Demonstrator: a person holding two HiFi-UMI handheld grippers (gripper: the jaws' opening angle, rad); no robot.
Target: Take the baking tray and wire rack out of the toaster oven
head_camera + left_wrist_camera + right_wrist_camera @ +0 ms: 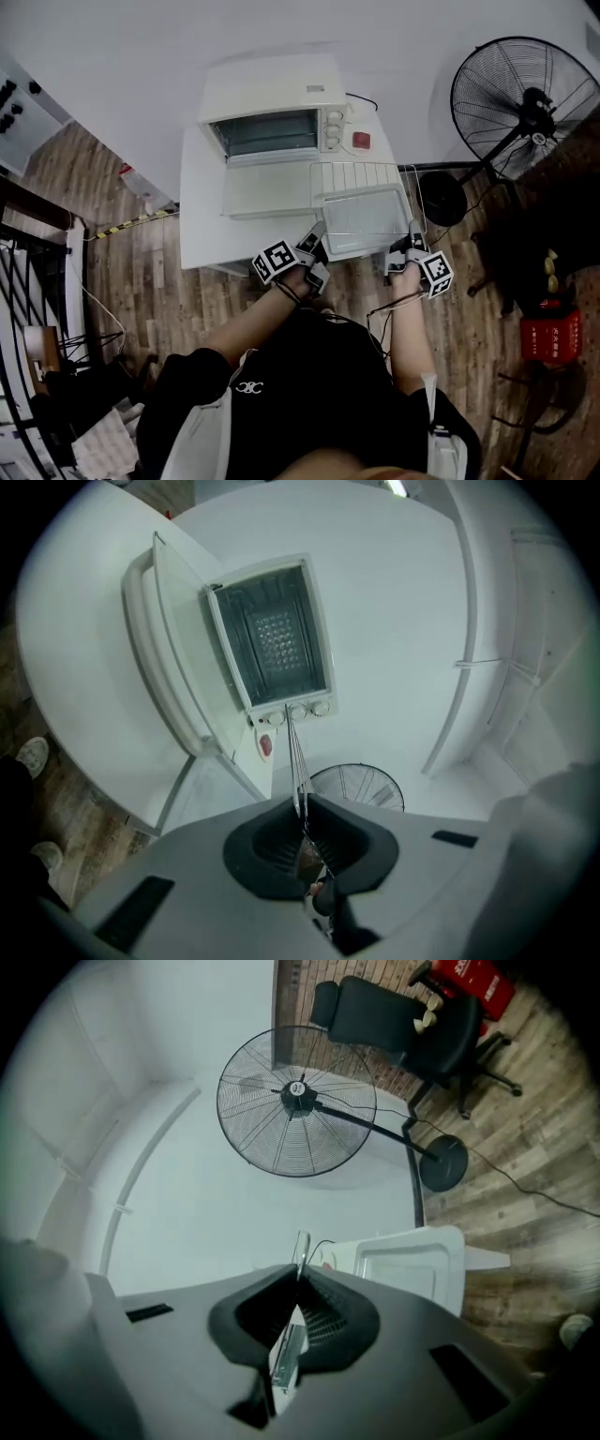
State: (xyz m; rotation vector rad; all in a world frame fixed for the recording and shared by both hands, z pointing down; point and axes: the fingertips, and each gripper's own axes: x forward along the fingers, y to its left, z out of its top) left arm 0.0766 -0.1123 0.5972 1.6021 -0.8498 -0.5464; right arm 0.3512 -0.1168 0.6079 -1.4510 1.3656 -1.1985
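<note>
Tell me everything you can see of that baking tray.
The tray is a pale, metal-looking rectangle with a raised rim and shallow well. It lies on the wire rack, out of the open oven. The right gripper is shut on its near rim; the left gripper clamps the rack's wires beside it.

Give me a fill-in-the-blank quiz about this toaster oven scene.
The toaster oven door stands ____.
The baking tray rests on the wire rack, ____ the oven.
The left tool and right tool are both ____.
The fan stands on the person's ____.
Missing: open; outside; shut; right.
</note>
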